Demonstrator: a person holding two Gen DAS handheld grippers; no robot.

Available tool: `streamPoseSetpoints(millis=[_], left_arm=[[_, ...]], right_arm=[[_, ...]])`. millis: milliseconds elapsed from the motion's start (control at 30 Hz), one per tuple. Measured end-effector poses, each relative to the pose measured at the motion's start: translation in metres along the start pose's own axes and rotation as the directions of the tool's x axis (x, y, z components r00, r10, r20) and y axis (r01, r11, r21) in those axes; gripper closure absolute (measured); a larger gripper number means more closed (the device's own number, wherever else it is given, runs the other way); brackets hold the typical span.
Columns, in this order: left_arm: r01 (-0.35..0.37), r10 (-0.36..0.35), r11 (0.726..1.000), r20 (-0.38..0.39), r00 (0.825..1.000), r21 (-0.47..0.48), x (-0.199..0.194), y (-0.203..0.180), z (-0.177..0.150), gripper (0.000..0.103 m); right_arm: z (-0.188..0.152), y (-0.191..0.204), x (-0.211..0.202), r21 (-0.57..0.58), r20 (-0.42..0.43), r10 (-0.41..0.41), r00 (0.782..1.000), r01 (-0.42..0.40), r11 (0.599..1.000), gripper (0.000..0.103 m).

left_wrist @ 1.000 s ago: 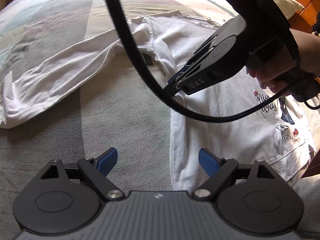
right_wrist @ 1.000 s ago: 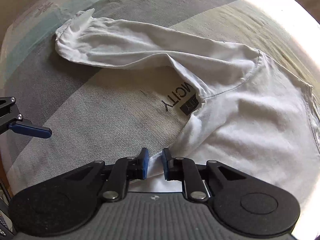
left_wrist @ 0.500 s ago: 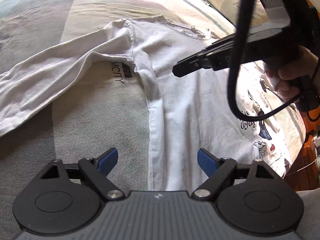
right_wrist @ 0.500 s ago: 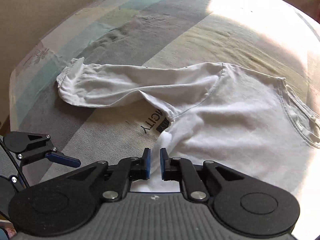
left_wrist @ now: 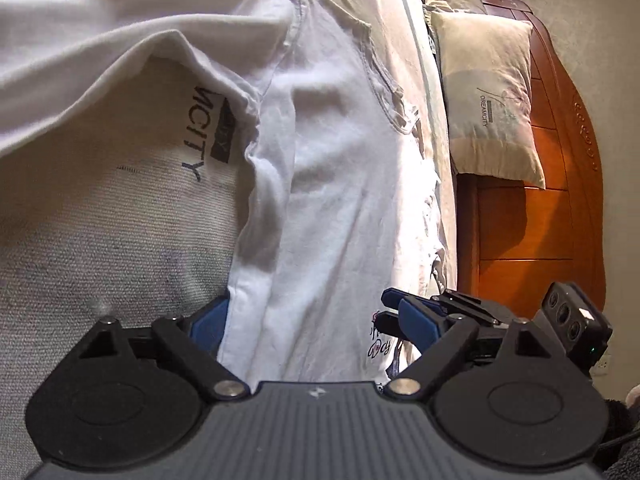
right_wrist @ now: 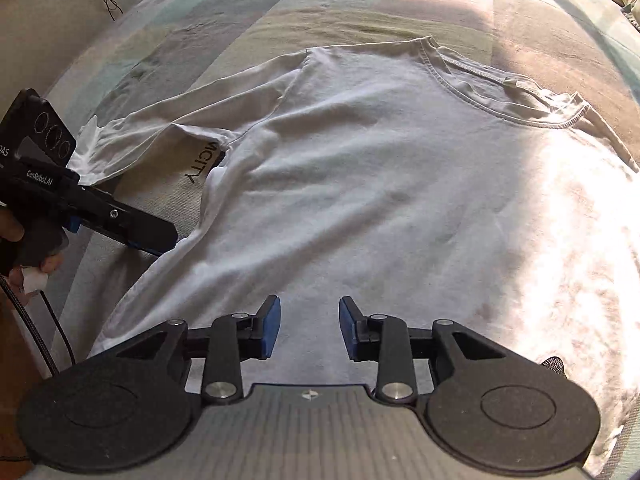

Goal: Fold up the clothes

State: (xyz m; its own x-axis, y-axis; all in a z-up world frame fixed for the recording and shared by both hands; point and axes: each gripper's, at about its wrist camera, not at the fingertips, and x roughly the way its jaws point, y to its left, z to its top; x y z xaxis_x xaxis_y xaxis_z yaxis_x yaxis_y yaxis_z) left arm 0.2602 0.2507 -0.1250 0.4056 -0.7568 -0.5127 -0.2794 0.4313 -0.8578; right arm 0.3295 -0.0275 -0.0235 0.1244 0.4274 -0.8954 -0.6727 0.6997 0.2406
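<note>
A: Where's the white shirt (right_wrist: 380, 184)?

B: Spread flat on the bed (right_wrist: 248, 12), neckline away from us, one sleeve (right_wrist: 160, 136) trailing off to the side.

A: How will it handle?

B: Light, limp cotton; pinch a hem or side seam, likely.

A: And the claws?

B: The left claw (left_wrist: 316, 318) is spread wide, low at the side edge, gripping nothing. The right claw (right_wrist: 309, 328) tilts down over the body, jaws opening, nothing between them.
</note>
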Motion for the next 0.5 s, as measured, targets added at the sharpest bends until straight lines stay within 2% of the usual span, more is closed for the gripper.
streamPoseSetpoints(millis=[67, 133, 200, 300, 433, 500], left_arm=[[0.054, -0.054, 0.997, -0.001, 0.999, -0.059, 0.002, 0.007, 0.007, 0.014], [0.152, -0.146, 0.978, 0.050, 0.988, -0.144, -0.003, 0.016, 0.010, 0.014], [0.246, -0.226, 0.948, 0.117, 0.967, -0.202, -0.010, 0.023, 0.014, 0.014], [0.325, -0.282, 0.927, 0.227, 0.932, -0.184, -0.034, 0.020, 0.019, 0.014], [0.243, -0.197, 0.961, 0.286, 0.938, -0.134, -0.069, 0.014, 0.020, 0.014], [0.152, -0.115, 0.982, 0.284, 0.952, -0.114, -0.082, 0.010, 0.015, 0.014]], right_arm=[[-0.003, 0.005, 0.001, 0.001, 0.006, 0.015, 1.000, -0.015, 1.000, 0.059], [-0.004, 0.006, 0.000, 0.009, 0.009, 0.025, 1.000, -0.025, 1.000, 0.056], [-0.005, 0.004, 0.000, 0.012, 0.007, 0.026, 1.000, -0.026, 1.000, 0.056], [-0.005, 0.001, 0.000, 0.017, 0.007, 0.034, 0.999, -0.034, 0.999, 0.054], [0.001, 0.006, 0.006, -0.008, 0.009, 0.055, 0.998, -0.055, 0.998, 0.053], [0.008, 0.015, 0.012, -0.031, 0.023, 0.074, 0.997, -0.074, 0.997, 0.053]])
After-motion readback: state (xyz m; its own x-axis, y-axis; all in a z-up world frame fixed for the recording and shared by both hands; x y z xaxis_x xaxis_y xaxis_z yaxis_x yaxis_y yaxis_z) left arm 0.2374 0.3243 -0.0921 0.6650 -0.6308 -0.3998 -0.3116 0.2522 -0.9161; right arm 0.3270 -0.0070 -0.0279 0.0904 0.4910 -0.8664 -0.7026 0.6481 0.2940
